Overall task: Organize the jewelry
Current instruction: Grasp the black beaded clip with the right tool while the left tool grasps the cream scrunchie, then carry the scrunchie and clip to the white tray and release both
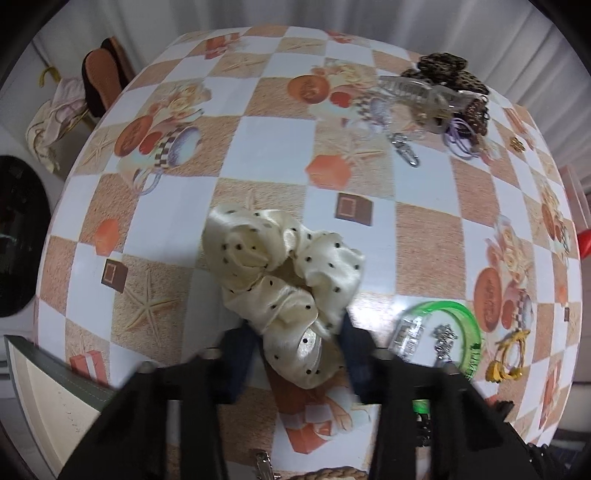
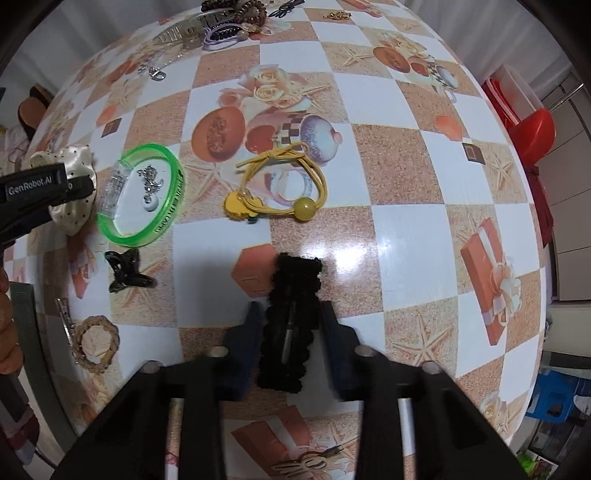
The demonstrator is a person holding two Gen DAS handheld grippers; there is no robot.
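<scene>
While the left gripper pinches the cream scrunchie at centre frame, the right gripper, jaws narrowed onto the black clip at lower centre, should lift straight upward.

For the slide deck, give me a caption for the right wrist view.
Right gripper jaws straddle a black scalloped hair clip on the checkered tablecloth, beside a yellow hair tie.

A home, seen from my rig

I am looking at a surface under a checked oilcloth printed with roses, starfish and gift boxes; white curtains hang behind it, slippers lie on the floor, red plastic tubs stand alongside, and hair accessories are scattered across it.
</scene>
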